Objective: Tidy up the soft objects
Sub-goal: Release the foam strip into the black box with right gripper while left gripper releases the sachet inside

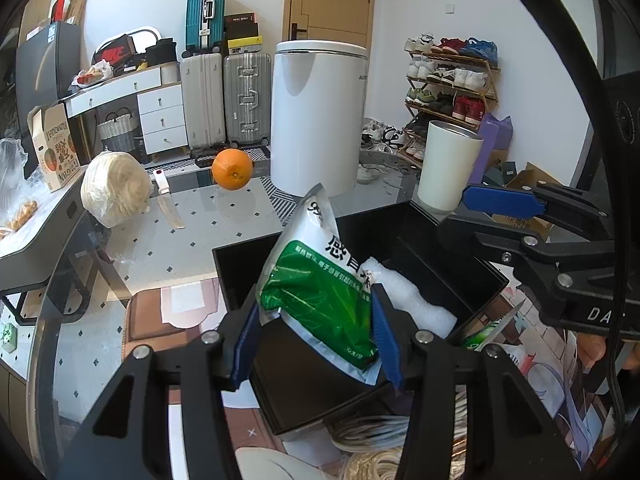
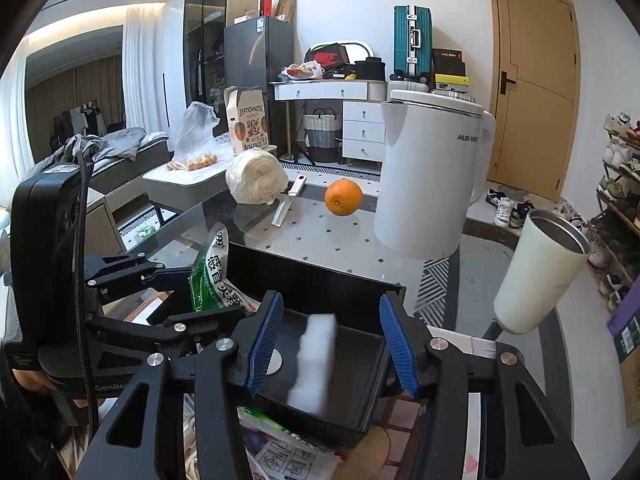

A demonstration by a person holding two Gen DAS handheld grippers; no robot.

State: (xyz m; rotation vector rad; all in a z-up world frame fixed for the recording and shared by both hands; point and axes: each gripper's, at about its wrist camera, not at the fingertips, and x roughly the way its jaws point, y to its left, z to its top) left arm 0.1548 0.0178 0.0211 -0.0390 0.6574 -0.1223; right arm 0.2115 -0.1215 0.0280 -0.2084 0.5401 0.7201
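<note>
The left gripper is pinching a crinkly green-and-white packet with Chinese print, held tilted over the black box. Inside the box there's a white foam strip, and the right gripper hangs above it, fingers spread wide.

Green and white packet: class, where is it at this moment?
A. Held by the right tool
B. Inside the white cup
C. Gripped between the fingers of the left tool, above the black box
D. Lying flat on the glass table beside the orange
C: the left tool has its blue fingers pressed on the green and white packet over the black box; the right tool is open and holds nothing.
</note>
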